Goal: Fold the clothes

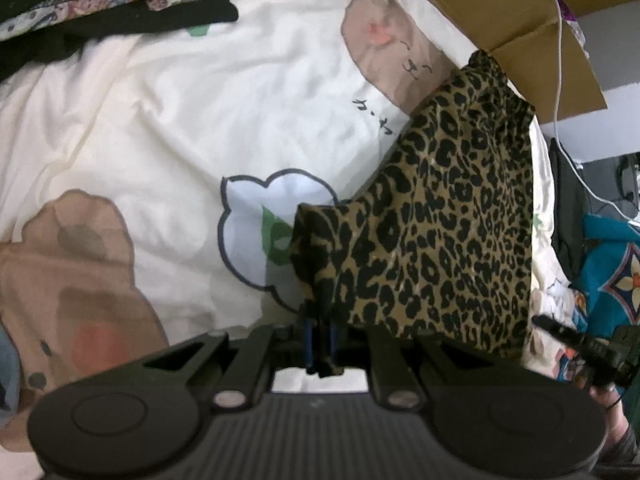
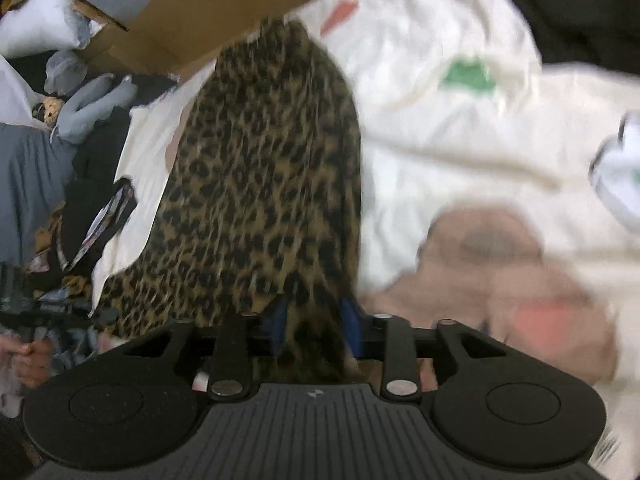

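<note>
Fold step under way on leopard garment [image 1: 440,220], lying on cartoon duvet [image 1: 160,120] beside cardboard box [image 1: 520,20]. Left tongs [image 1: 320,332] clamped on near corner. Right tongs [image 2: 314,328] parted, cloth between, seemingly released. Long axis toward box. Next: probably release, smooth flat.

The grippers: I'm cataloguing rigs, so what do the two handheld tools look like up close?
Both match. The left gripper and the right gripper each have a matte black ribbed body, two round raised discs at the sides, black linkage bars on silver pivot pins, and blue pads on the fingers. The right body carries a small pale logo. No cables or sleeves show.
</note>
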A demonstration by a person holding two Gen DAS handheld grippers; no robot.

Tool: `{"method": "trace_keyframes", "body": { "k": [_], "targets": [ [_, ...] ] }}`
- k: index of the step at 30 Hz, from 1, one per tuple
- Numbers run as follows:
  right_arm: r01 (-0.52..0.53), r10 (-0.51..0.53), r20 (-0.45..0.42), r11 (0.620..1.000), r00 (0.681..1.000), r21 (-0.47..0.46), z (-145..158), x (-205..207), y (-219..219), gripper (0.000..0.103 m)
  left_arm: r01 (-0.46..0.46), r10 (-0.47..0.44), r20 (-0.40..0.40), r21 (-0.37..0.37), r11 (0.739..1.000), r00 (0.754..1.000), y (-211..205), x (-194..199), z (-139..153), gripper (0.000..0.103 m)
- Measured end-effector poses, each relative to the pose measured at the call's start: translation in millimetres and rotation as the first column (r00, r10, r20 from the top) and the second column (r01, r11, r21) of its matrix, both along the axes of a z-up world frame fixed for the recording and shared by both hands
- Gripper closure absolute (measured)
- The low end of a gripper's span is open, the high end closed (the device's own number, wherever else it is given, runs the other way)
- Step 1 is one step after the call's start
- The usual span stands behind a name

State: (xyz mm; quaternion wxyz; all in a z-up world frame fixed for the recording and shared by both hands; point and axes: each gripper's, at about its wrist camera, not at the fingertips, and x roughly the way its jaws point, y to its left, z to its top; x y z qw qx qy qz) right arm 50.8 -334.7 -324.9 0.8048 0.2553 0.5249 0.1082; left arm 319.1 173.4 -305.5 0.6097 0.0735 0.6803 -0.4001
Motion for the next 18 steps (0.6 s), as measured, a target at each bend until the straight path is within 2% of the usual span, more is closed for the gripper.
{"method": "trace_keyframes", "body": {
  "k": [4, 9, 18],
  "targets": [
    [0.009, -0.005, 0.059, 0.998, 0.998, -0.060, 7.8, 33.1, -8.5, 0.069, 0.005, -0.005, -0.002, -0.004, 1.000, 1.000, 3.0, -0.8, -2.6, 0.094],
    [0.047, -0.035, 0.138, 0.995, 0.990, -0.087, 25.4, 64.2, -10.0, 0.069, 0.013, -0.013, -0.011, -0.007, 1.000, 1.000, 3.0, 0.8, -3.0, 0.094],
    [0.063, -0.016, 0.222, 0.976, 0.975, -0.206, 31.2, 115.8, 9.7, 0.069, 0.024, -0.024, -0.010, 0.012, 1.000, 1.000, 5.0, -2.7, -13.9, 0.093]
  ]
}}
